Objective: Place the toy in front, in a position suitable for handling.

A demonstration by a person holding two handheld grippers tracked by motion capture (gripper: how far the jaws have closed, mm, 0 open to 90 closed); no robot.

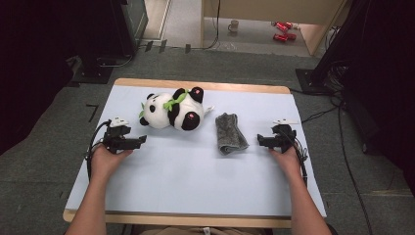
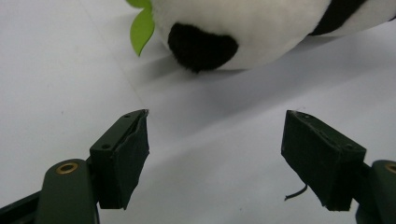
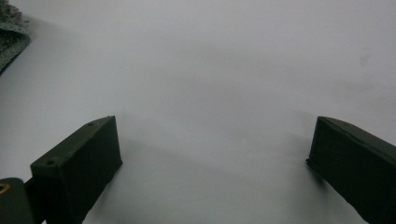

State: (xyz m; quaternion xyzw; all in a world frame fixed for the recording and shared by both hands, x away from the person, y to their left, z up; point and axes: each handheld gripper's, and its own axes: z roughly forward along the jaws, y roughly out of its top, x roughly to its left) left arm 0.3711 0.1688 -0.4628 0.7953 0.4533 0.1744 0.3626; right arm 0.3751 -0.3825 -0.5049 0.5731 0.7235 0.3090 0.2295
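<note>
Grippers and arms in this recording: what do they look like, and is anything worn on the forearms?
Each hand carries a black two-jaw gripper: the left gripper and right gripper both bear a pale three-cornered plate on top and trail a black cable. In the gripper views the jaws end in blocky dark pads, brass-coloured fasteners at their bases. The forearms are bare, with no sleeves showing.

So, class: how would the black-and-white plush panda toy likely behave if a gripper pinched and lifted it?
The black-and-white plush panda toy looks soft and stuffed, so it would probably squash under the pinch and feel light for its size. Its rounded body, lying on its side on the pale table, might rock or roll if nudged.
</note>
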